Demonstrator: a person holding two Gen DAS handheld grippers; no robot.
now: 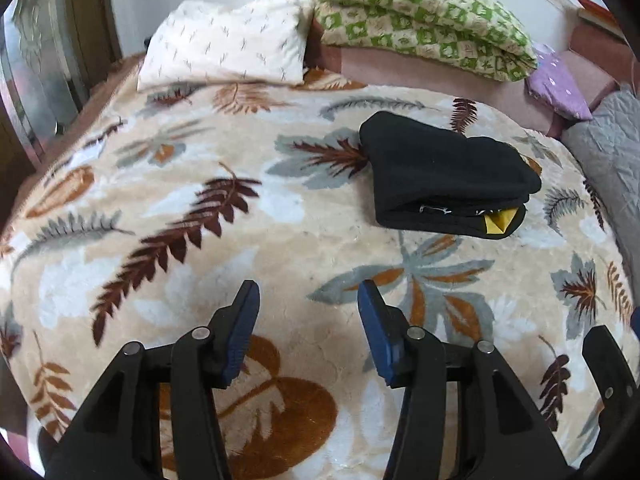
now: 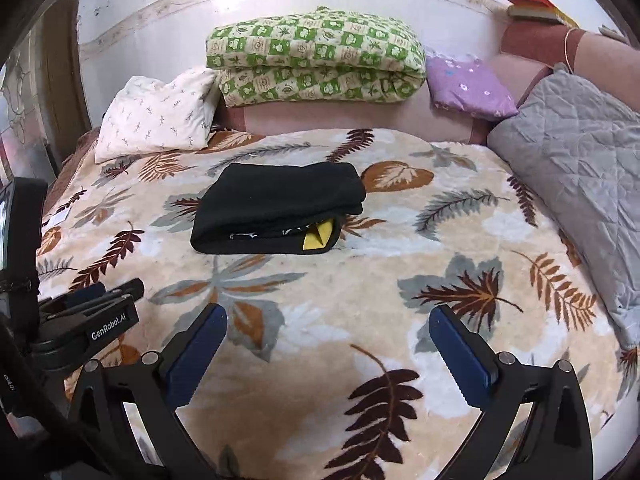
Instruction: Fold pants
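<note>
The black pants point(image 1: 444, 176) lie folded in a compact stack on the leaf-patterned blanket point(image 1: 224, 216), with a yellow tag showing at the near open edge. They also show in the right wrist view point(image 2: 276, 210), at the middle of the bed. My left gripper point(image 1: 308, 292) is open and empty, hovering above the blanket, well short and left of the pants. My right gripper point(image 2: 328, 316) is open and empty, also short of the pants. The left gripper's body point(image 2: 92, 316) shows at the left edge of the right wrist view.
A white pillow point(image 2: 156, 116), a folded green checked quilt point(image 2: 316, 60) and a purple pillow point(image 2: 470, 88) sit along the pink headboard. A grey quilted cover point(image 2: 572, 152) lies at the bed's right side. Books point(image 2: 532, 6) rest on a ledge at the far right.
</note>
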